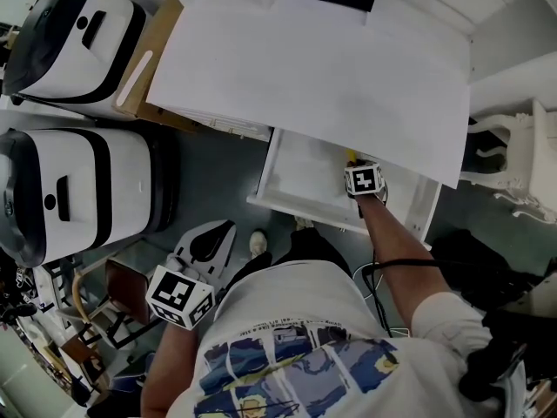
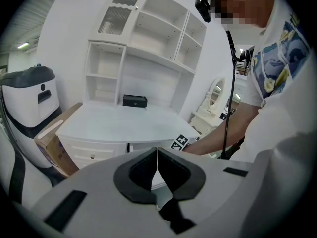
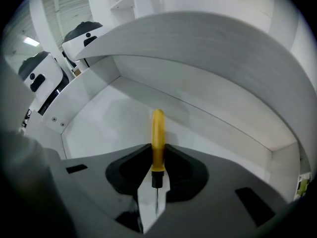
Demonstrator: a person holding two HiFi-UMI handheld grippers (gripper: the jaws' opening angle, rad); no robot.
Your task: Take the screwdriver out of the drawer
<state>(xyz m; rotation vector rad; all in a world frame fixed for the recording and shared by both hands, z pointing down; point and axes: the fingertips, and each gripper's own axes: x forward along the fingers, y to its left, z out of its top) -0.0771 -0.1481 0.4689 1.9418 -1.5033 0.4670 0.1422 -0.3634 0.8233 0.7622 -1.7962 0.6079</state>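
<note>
Reaching beneath the overhanging desktop (image 1: 305, 68), right gripper (image 3: 156, 168) clamps the screwdriver (image 3: 157, 132) in the drawer (image 3: 101, 115); left gripper (image 2: 157, 166) closed, empty.

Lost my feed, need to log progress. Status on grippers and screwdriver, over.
Right gripper jaws closed on screwdriver handle, inside open drawer. Left gripper shut, empty, clear of drawer. Nothing in the way.

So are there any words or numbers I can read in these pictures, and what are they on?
No text here reads clearly.
Shirt: a line of small print above the picture, too small to read.
Marker cubes: black-and-white square patterns, no letters.
Screwdriver: plain yellow handle, no label shows.
Black box: too small to tell.
</note>
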